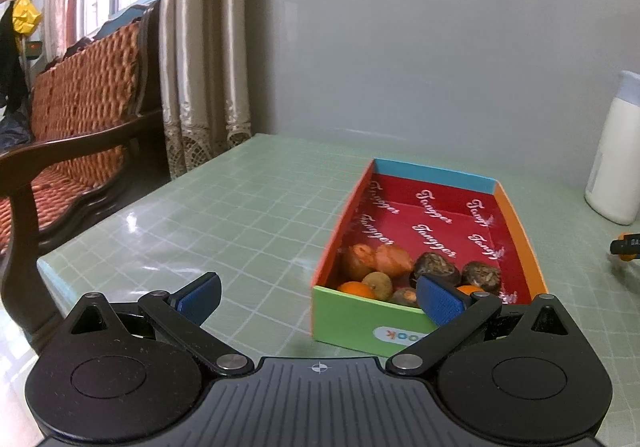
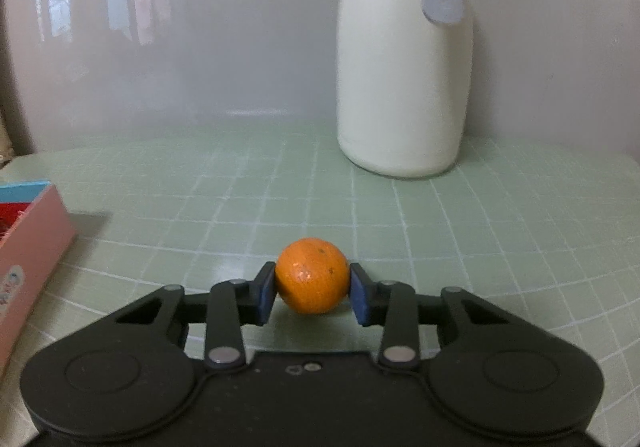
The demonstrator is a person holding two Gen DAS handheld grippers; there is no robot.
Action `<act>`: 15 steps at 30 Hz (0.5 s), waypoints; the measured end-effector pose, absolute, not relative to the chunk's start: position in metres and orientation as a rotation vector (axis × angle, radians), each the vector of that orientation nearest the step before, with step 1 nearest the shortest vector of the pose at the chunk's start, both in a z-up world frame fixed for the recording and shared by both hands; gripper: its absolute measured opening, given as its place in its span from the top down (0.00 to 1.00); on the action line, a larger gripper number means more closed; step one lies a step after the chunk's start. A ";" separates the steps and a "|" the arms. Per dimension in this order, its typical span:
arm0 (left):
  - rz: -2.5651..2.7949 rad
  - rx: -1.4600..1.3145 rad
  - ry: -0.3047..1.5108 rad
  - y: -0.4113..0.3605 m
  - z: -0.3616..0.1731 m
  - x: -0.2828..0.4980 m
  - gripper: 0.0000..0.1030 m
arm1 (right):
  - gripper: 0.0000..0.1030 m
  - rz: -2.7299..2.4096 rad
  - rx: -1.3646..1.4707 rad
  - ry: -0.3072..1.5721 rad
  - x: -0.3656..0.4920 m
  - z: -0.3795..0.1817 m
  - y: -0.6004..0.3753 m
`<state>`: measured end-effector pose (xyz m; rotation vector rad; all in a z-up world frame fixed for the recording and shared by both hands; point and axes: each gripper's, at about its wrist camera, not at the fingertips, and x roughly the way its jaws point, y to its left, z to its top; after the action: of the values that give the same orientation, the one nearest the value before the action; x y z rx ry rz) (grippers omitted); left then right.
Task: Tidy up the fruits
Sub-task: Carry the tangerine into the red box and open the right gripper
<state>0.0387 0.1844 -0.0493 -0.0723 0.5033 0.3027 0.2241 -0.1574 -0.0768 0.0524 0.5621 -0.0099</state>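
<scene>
Right wrist view: the right gripper (image 2: 312,293) is clenched on a small orange (image 2: 312,276), both blue pads pressed against its sides, low over the green gridded table (image 2: 500,247). A white bottle (image 2: 400,87) is seen beyond, by the wall. Left wrist view: the left gripper (image 1: 320,297) is held released, nothing between its fingers, near the box (image 1: 352,315) of mixed fruits (image 1: 416,275).

Your surface (image 2: 224,207) is pale green w/ a white grid. Box (image 1: 520,215): red inside w/ white script, blue, orange & green walls. Orange mandarin (image 2: 312,276), blue pads (image 2: 265,297), white bottle (image 2: 400,87).
</scene>
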 end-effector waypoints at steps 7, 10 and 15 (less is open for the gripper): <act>0.339 -0.096 0.493 0.201 -0.045 0.027 0.00 | 0.65 0.135 0.035 0.473 0.201 -0.048 -0.116; 0.357 -0.106 0.492 0.211 -0.045 0.022 0.00 | 0.65 0.207 0.009 0.447 0.193 -0.039 -0.088; 0.397 -0.123 0.495 0.228 -0.047 0.012 0.00 | 0.65 0.321 -0.034 0.431 0.185 -0.029 -0.041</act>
<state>0.0119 0.2281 -0.0465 -0.1229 0.4946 0.3966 0.1850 -0.0413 -0.0289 -0.0345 0.4311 0.3211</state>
